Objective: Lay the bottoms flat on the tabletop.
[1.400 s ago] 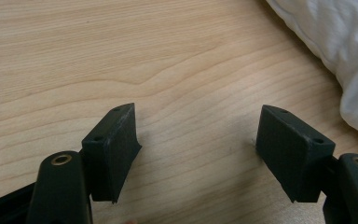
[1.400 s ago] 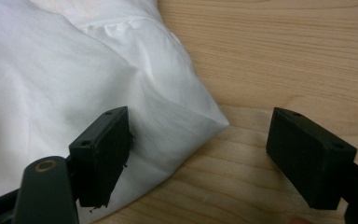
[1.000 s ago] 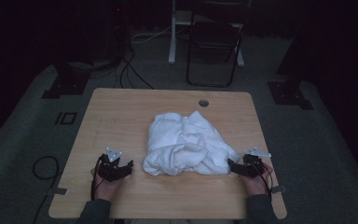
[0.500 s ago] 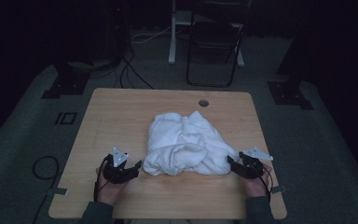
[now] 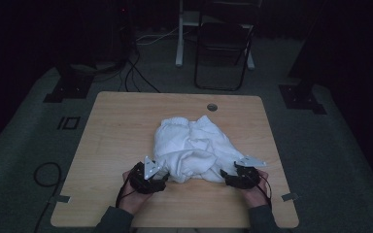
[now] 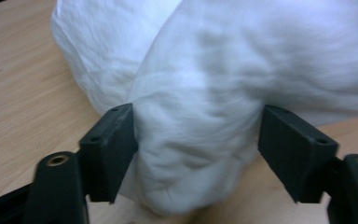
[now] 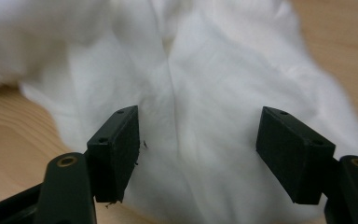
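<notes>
White crumpled cloth [image 5: 192,150] lies mid-table [image 5: 126,116]; both grippers flank its near edge. Left gripper [image 6: 196,154]: jaws spread around a fold, apparently not yet pinching. Right gripper [image 7: 198,154]: jaws spread, just widened, over cloth; push deeper before closing.

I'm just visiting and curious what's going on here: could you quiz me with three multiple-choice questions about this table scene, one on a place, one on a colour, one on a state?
1. Where does the crumpled cloth lie?
A. on the wooden table
B. on the floor
C. on the chair

2. What colour is the cloth?
A. red
B. white
C. black

3. How do the jaws of the left tool stand?
A. pressed flat together
B. wide apart, with cloth bulging between them
C. clamped on a cup

Answers:
1 A, the high view shows it on the tabletop.
2 B, it looks white in all views.
3 B, the left gripper view shows it.
</notes>
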A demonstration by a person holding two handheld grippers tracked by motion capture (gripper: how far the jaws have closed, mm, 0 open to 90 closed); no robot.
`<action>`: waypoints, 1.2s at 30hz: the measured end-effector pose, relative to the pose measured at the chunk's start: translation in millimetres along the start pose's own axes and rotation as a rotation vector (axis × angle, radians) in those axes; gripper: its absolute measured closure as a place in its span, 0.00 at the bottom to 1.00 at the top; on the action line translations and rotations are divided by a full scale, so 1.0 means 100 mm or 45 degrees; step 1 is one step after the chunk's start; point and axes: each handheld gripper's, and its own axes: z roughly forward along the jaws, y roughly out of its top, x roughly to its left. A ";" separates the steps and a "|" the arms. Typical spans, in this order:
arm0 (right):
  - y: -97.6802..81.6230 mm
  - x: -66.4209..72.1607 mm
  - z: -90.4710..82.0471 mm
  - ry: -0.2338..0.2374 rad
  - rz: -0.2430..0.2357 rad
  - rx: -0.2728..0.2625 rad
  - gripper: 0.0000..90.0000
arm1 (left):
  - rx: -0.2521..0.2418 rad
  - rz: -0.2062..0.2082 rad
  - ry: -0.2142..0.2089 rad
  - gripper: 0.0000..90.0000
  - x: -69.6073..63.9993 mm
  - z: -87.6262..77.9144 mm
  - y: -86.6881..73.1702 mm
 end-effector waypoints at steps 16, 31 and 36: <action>0.02 -0.08 0.15 -0.159 -0.033 0.064 0.92 | 0.042 -0.352 0.226 0.64 0.75 0.12 -0.20; -0.05 -0.31 0.04 -0.297 0.083 0.084 0.93 | 0.171 -0.541 0.332 0.65 1.05 -0.12 -0.54; -0.06 -0.33 0.01 -0.274 0.101 0.076 0.90 | 0.158 -0.502 0.237 0.61 0.91 -0.25 -0.56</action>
